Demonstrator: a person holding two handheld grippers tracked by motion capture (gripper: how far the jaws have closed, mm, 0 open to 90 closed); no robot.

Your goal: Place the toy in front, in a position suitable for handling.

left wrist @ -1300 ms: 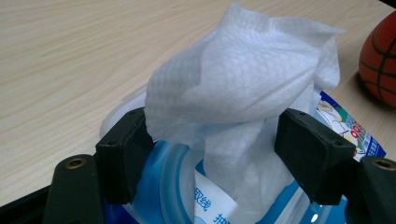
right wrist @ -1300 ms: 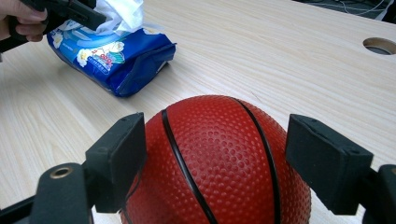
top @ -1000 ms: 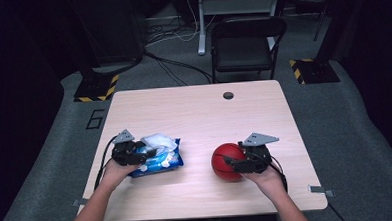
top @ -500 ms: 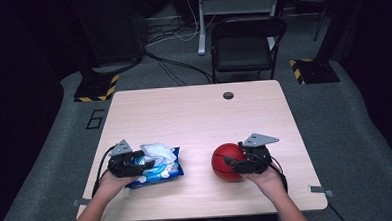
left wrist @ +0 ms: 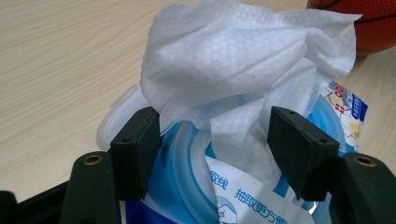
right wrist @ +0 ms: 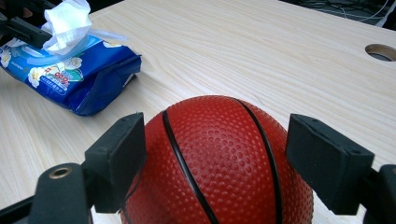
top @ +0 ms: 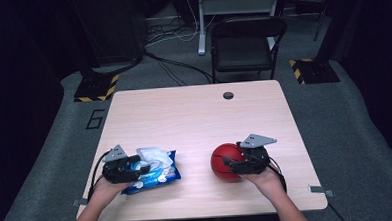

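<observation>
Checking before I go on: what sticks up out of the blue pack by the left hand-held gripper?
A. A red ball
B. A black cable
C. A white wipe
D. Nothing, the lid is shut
C. A crumpled white wipe rises from the open lid of the pack, between the jaws of the left hand-held gripper; the red ball sits apart on the table.
</observation>
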